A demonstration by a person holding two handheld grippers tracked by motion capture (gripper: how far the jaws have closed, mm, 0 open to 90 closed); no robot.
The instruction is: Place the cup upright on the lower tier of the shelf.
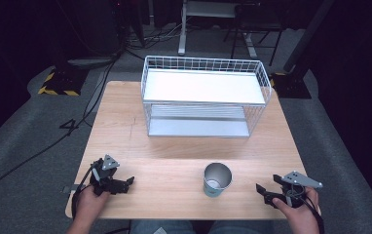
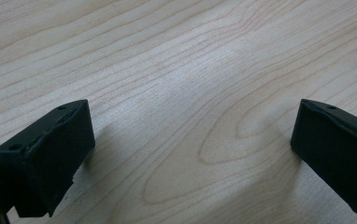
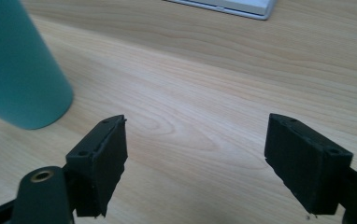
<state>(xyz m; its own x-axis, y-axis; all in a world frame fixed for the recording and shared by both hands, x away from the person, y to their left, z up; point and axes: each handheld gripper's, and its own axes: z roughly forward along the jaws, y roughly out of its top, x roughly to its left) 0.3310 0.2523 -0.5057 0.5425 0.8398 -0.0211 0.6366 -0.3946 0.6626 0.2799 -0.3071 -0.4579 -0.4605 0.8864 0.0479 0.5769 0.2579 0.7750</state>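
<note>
wooden table (image 1: 140,146), wire rack (image 1: 203,95), cup (image 1: 217,179)

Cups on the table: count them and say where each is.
1: a teal metal cup stands upright near the table's front edge, between the two grippers, nearer the right gripper.

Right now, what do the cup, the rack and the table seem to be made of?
Cup: probably metal, with a matte teal outside and a shiny silver inside. Rack: white-coated wire mesh with flat pale shelves, likely metal. Table: light wood or wood-look laminate; grain lines show, smooth finish.

Cup (image 1: 217,179) on table (image 1: 174,146) near front edge, wire rack (image 1: 204,95) behind it toward the back
</note>
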